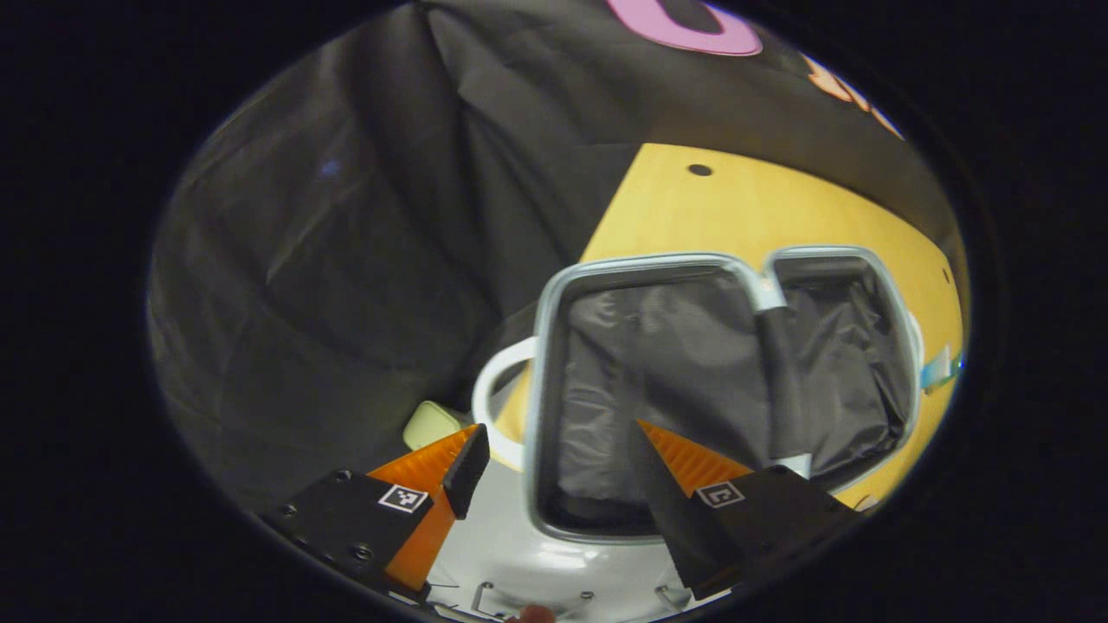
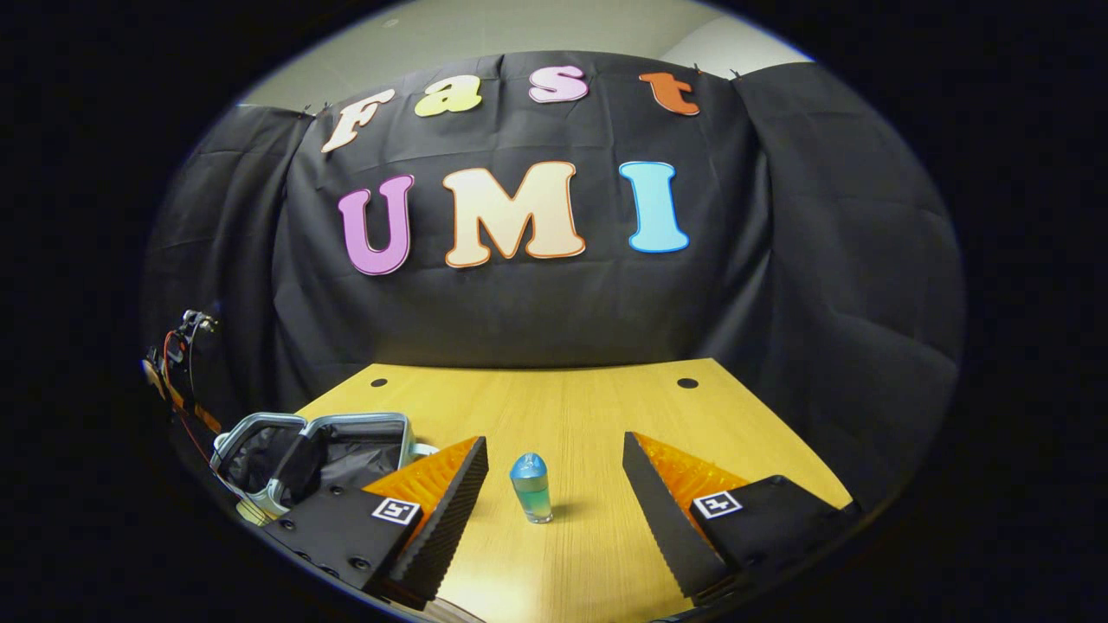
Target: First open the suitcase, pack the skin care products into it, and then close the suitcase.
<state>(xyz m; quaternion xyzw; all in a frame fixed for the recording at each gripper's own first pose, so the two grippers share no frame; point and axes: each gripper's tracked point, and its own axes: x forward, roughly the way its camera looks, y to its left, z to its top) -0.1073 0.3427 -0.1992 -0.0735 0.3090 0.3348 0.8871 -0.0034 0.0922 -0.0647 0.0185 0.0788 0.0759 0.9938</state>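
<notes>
Suitcase (image 1: 718,389) lies open on counter (image 1: 692,216). My left claw (image 1: 554,472) spread above its rim, holding nothing. My right claw (image 2: 554,484) spread; skincare bottle (image 2: 531,489) upright between fingers, untouched.

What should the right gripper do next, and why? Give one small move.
Probably ease the right gripper forward and shut it on the small blue-capped bottle. The bottle stands upright on the wooden table, ahead of the open fingers and between them, not yet touched. The suitcase already lies open at the table's left, ready to take it.
</notes>
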